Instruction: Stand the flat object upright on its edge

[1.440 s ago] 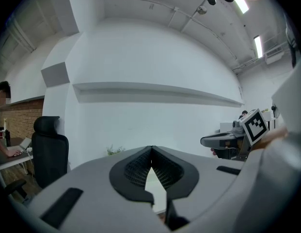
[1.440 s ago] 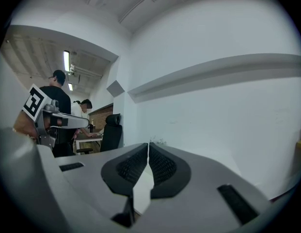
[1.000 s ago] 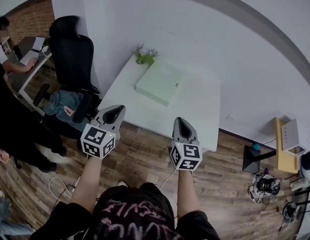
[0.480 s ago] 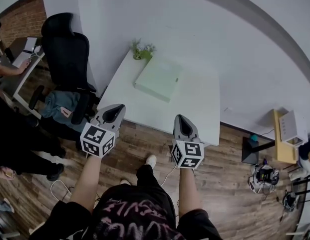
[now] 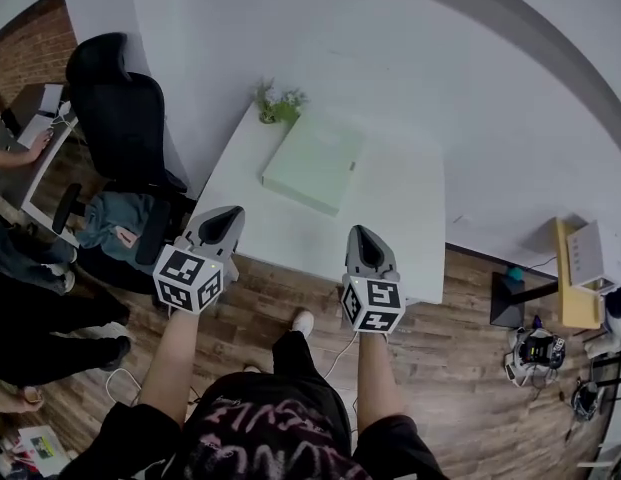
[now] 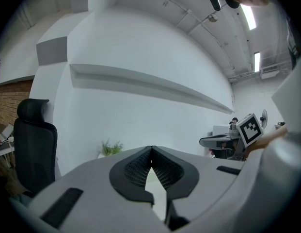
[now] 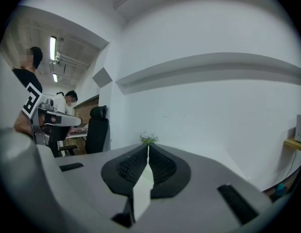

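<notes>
A flat pale green box (image 5: 317, 160) lies on the white table (image 5: 390, 218), towards its far left part. My left gripper (image 5: 222, 224) hovers at the table's near left edge, shut and empty. My right gripper (image 5: 363, 245) hangs over the near edge further right, also shut with nothing in it. Both point towards the wall, well short of the box. In the left gripper view the jaws (image 6: 151, 152) meet at their tips; in the right gripper view the jaws (image 7: 148, 149) are pressed together too.
A small potted plant (image 5: 276, 104) stands at the table's far left corner beside the box. A black office chair (image 5: 125, 118) sits left of the table. People stand at the far left. A wooden shelf (image 5: 580, 278) and cables are at the right on the wood floor.
Both grippers have shifted slightly forward towards the table, and the view has moved with them. The person's foot has stepped forward. The jaws stay shut.
</notes>
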Demonstrator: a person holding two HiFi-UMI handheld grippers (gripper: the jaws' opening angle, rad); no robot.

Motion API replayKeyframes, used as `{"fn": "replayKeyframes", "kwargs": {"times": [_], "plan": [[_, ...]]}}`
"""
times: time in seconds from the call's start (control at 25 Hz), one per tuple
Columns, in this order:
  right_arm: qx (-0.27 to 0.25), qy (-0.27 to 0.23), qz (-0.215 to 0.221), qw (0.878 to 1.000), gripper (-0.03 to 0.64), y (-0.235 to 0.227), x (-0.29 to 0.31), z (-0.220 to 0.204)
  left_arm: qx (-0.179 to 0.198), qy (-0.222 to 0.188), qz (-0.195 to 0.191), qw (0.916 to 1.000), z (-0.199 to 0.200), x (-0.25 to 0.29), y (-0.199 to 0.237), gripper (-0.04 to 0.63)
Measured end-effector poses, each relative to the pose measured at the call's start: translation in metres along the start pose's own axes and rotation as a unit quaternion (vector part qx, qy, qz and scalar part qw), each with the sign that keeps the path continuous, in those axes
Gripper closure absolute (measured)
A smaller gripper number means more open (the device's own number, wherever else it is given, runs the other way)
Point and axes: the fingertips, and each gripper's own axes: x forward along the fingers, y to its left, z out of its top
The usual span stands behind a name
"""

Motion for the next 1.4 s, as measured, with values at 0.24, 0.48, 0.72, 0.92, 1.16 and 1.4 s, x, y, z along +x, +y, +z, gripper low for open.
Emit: {"fn": "replayKeyframes", "kwargs": {"times": [0.24, 0.48, 0.72, 0.92, 1.16, 1.4], "plan": [[0.013, 0.011, -0.002, 1.000, 0.592, -0.035, 0.045, -0.006, 0.001, 0.015, 0.002, 0.9999, -0.004, 0.052, 0.013, 0.581], [0.032, 0.015, -0.004, 0.999, 0.592, -0.072, 0.098, -0.006, -0.003, 0.026, 0.006, 0.9996, -0.007, 0.111, 0.032, 0.581], [0.042, 0.027, -0.002, 0.999, 0.592, -0.113, 0.145, -0.011, 0.000, 0.046, 0.013, 0.9989, -0.006, 0.174, 0.042, 0.581], [0.047, 0.034, 0.007, 0.998, 0.592, -0.135, 0.172, -0.014, 0.001, 0.053, 0.015, 0.9985, -0.001, 0.212, 0.043, 0.581], [0.054, 0.039, 0.006, 0.998, 0.592, -0.149, 0.193, -0.017, 0.016, 0.071, 0.018, 0.9972, 0.000, 0.235, 0.047, 0.580], [0.063, 0.048, 0.004, 0.997, 0.592, -0.150, 0.209, -0.017, 0.026, 0.079, 0.015, 0.9965, 0.002, 0.246, 0.059, 0.581]]}}
